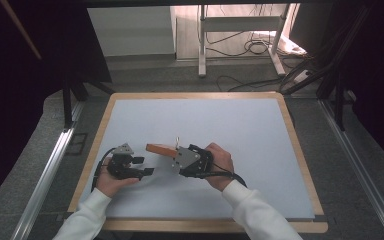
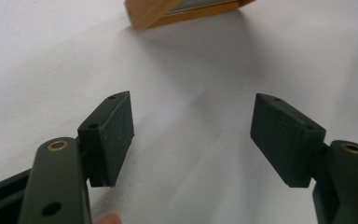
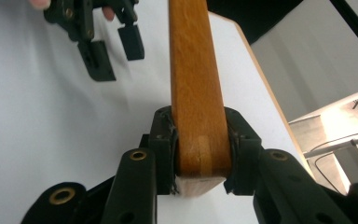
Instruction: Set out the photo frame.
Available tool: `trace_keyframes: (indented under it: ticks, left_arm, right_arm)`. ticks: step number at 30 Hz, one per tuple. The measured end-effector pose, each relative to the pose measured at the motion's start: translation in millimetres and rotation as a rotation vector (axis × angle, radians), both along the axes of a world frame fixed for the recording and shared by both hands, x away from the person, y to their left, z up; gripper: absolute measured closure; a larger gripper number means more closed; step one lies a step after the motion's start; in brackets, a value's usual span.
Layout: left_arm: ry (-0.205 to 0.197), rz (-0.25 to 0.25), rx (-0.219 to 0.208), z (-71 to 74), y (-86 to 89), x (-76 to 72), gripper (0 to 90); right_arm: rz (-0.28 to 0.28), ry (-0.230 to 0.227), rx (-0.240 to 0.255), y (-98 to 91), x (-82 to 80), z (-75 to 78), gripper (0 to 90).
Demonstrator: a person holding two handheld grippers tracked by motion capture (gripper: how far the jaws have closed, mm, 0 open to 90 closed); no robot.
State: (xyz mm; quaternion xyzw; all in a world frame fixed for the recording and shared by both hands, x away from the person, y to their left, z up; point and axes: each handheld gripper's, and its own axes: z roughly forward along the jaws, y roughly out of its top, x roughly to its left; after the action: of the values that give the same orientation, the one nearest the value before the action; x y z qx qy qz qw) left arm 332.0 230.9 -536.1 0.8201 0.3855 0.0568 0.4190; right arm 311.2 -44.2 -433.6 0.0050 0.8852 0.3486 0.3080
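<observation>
The right tongs (image 1: 172, 159) pinched a wooden block (image 1: 159, 148) in the high view, holding its far end out over the pale tabletop (image 1: 240, 135) toward the left tongs (image 1: 142, 166), which sat spread and empty just beside it. So the pick-up looked done; a handover or a set-down seemed to be what was left.

In the left gripper view, the left tongs (image 2: 191, 133) stood wide apart over bare tabletop with nothing between the pads, and the wooden block (image 2: 168, 11) showed at the top edge, near but not touching.

In the right gripper view, the right tongs (image 3: 200, 140) were pressed on both sides of the wooden block (image 3: 193, 70), which ran forward past the left tongs (image 3: 114, 51).
</observation>
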Motion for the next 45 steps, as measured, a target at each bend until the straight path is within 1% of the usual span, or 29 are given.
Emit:
trace_keyframes:
  ticks: [2, 4, 7, 9, 11, 14, 16, 17, 20, 21, 23, 24, 26, 27, 29, 31, 32, 34, 35, 37, 38, 39, 40, 42, 45]
  left_arm:
    - [0.0, 0.005, -0.005, -0.1, -0.7, -0.2, 29.9]
    - [-0.001, 0.005, -0.004, -0.1, -0.6, -0.1, 29.9]
    - [0.0, 0.007, -0.003, -0.3, -0.4, 0.4, 29.9]
    - [0.002, 0.004, 0.002, -0.5, -0.6, 0.7, 29.9]
    - [0.0, 0.001, 0.005, -0.2, -1.2, 0.9, 29.9]
    - [-0.002, 0.003, 0.0, 0.3, -2.4, 0.6, 29.9]
    - [0.0, 0.005, 0.0, 0.3, -2.9, 0.4, 29.9]
    - [-0.003, -0.001, 0.006, 0.3, -2.7, 0.7, 29.9]
    - [-0.002, -0.001, 0.007, 0.2, -3.0, 0.8, 29.9]
    - [-0.003, -0.001, 0.007, 0.2, -3.0, 0.8, 29.9]
    - [-0.002, -0.002, 0.007, 0.3, -3.5, 0.9, 29.9]
    - [-0.002, -0.002, 0.007, 0.4, -3.9, 0.8, 29.9]
    - [0.0, 0.004, 0.002, 0.4, -4.9, 0.5, 29.9]
    - [0.0, 0.003, 0.002, 0.4, -5.1, 0.5, 29.9]
    - [0.0, 0.0, 0.006, 0.4, -5.2, 0.6, 29.9]
    - [0.0, -0.005, 0.011, 0.3, -5.0, 0.9, 29.8]
    - [0.0, -0.003, 0.007, 0.1, -5.3, 1.0, 29.8]
    - [-0.001, -0.004, 0.006, -0.2, -5.7, 1.2, 29.9]
    - [-0.001, -0.008, 0.014, -0.1, -5.5, 1.4, 29.8]
    - [0.0, -0.009, 0.014, 0.1, -5.8, 1.3, 29.8]
    - [0.001, -0.007, 0.01, 0.2, -6.1, 1.0, 29.8]
    - [0.002, -0.005, 0.006, 0.2, -6.5, 0.7, 29.8]
    - [0.001, -0.007, 0.009, 0.4, -6.3, 0.8, 29.8]
    - [0.001, -0.007, 0.011, 0.3, -6.2, 0.9, 29.9]
    - [0.001, -0.008, 0.012, 0.2, -6.3, 0.8, 29.8]
  right_arm:
    - [0.004, 0.02, 0.017, -1.3, 2.4, 5.2, 70.0]
    - [0.005, 0.044, 0.021, -4.5, 3.5, 10.1, 70.0]
    - [0.014, 0.054, 0.027, -7.3, 1.9, 13.3, 70.1]
    - [0.027, 0.063, 0.04, -9.8, -1.2, 17.2, 70.1]
    - [0.04, 0.068, 0.036, -11.4, -5.3, 19.8, 70.1]
    - [0.061, 0.09, 0.046, -14.7, -12.8, 23.4, 70.1]
    - [0.077, 0.1, 0.063, -18.1, -17.3, 26.4, 70.1]
    - [0.083, 0.106, 0.073, -19.9, -19.6, 27.4, 70.1]
    - [0.093, 0.147, 0.105, -26.7, -23.2, 29.9, 70.0]
    - [0.095, 0.173, 0.113, -29.6, -23.0, 29.9, 69.9]
    - [0.098, 0.206, 0.118, -33.3, -20.4, 28.5, 69.8]
    - [0.094, 0.213, 0.132, -35.8, -18.8, 27.7, 69.8]
    - [0.078, 0.234, 0.15, -40.3, -12.7, 27.6, 69.4]
    - [0.061, 0.246, 0.168, -42.3, -9.3, 27.2, 69.1]
    - [0.036, 0.247, 0.193, -46.5, -1.4, 26.1, 68.1]
    - [-0.007, 0.22, 0.197, -50.1, 4.9, 25.0, 66.9]
    - [-0.026, 0.217, 0.202, -51.8, 8.5, 24.5, 66.4]
    - [-0.056, 0.233, 0.214, -55.5, 15.8, 22.8, 64.7]
    - [-0.072, 0.234, 0.216, -56.5, 18.7, 21.8, 63.0]
    - [-0.1, 0.229, 0.219, -57.7, 23.9, 19.8, 60.8]
    - [-0.124, 0.237, 0.233, -58.6, 29.2, 18.3, 58.6]
    - [-0.137, 0.235, 0.236, -58.4, 31.4, 17.3, 57.3]
    - [-0.137, 0.235, 0.236, -58.4, 31.4, 17.3, 57.3]
    - [-0.166, 0.227, 0.231, -57.9, 37.2, 14.8, 53.8]
    - [-0.199, 0.244, 0.24, -58.2, 45.7, 12.2, 51.0]
